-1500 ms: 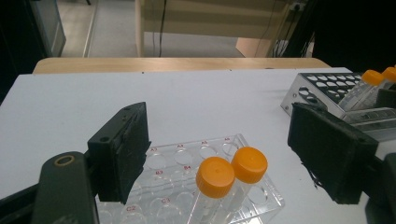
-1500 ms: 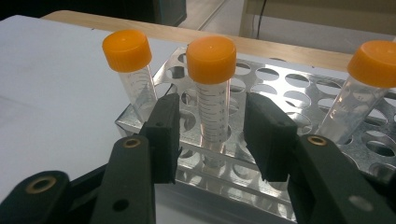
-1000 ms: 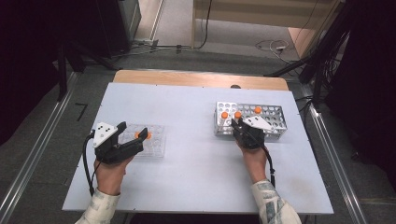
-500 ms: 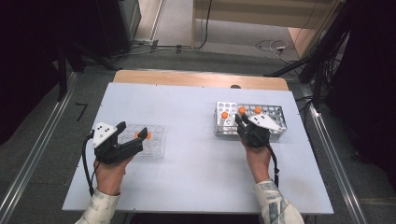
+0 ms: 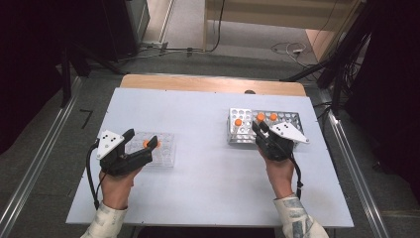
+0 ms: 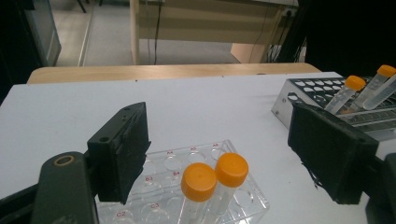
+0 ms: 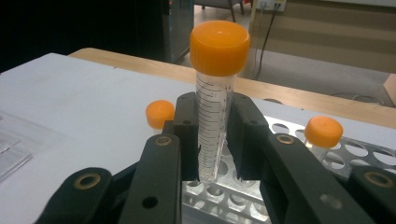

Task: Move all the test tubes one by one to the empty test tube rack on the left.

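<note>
The clear graduated tube [image 7: 215, 126] with an orange screw cap [image 7: 219, 47] stands upright between the jaws of the right gripper [image 7: 214, 140], which are clamped against its sides partway down the barrel. The cap and the upper graduations rise clear above the jaws. The tube's lower end sits at the top face of the perforated metal rack [image 7: 327, 158]; whether it rests inside a hole cannot be told. In the high view the right gripper [image 5: 263, 133] is over the front edge of the metal rack [image 5: 292, 119], on the right part of the white table [image 5: 198, 119].

Two further orange-capped tubes stand in the same rack, one [image 7: 159, 114] just left of the jaws and one [image 7: 323, 133] to their right, both apart from the gripper.

The left gripper [image 5: 143, 146] hangs over the clear plastic well plate [image 5: 166, 148] on the left part of the table, well apart from the rack. Its jaws are spread wide and hold nothing. Two orange-capped tubes [image 6: 215, 175] stand side by side in that plate, between and below the spread jaws, touching neither.
</note>
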